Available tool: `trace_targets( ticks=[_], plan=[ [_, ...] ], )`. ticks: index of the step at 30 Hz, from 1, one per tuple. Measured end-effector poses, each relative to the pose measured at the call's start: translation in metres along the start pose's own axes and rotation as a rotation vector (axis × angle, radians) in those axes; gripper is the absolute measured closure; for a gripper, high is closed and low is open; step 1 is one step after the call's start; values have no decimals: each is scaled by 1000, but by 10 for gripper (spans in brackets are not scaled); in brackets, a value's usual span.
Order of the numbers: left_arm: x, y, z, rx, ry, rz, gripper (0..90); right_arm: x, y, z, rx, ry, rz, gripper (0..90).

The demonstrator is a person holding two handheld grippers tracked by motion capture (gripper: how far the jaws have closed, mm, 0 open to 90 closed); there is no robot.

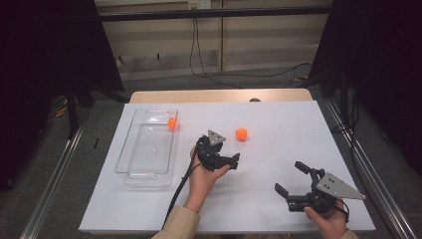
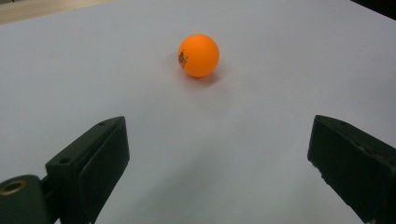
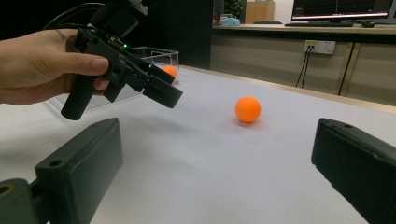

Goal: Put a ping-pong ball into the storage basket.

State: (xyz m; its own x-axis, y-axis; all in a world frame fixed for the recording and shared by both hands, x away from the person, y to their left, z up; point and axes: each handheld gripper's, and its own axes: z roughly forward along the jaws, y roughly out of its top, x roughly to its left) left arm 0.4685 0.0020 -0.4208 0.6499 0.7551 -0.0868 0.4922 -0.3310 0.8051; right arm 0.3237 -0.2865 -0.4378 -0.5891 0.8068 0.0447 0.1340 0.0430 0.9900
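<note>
Left gripper (image 1: 226,158): hovering over the white table (image 1: 268,199), jaws standing wide apart, pointing at the ball.
Ball (image 1: 241,133): lying on the bare table just ahead of the left gripper, untouched.
Right gripper (image 1: 291,180): resting near the table's front edge, jaws spread apart, holding nothing.
Tray (image 1: 144,169): clear, sitting at the left, holding a second ball (image 1: 172,123) in its far corner.

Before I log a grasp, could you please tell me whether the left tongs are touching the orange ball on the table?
Apart. In the left gripper view, the left tongs stand open, with bare white table between them and the ball.
</note>
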Motion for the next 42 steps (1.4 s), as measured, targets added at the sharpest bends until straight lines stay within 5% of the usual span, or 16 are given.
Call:
trace_targets(
  ticks=[30, 40, 42],
  plan=[
    [2, 6, 20, 3, 22, 25, 52, -1, 0, 1, 3, 2, -10, 14],
    [0, 9, 29, -19, 23, -13, 50, -1, 0, 1, 1, -4, -2, 14],
    [1, 11, 29, -2, 21, 12, 49, 0, 0, 1, 3, -4, 1, 14]
  ],
)
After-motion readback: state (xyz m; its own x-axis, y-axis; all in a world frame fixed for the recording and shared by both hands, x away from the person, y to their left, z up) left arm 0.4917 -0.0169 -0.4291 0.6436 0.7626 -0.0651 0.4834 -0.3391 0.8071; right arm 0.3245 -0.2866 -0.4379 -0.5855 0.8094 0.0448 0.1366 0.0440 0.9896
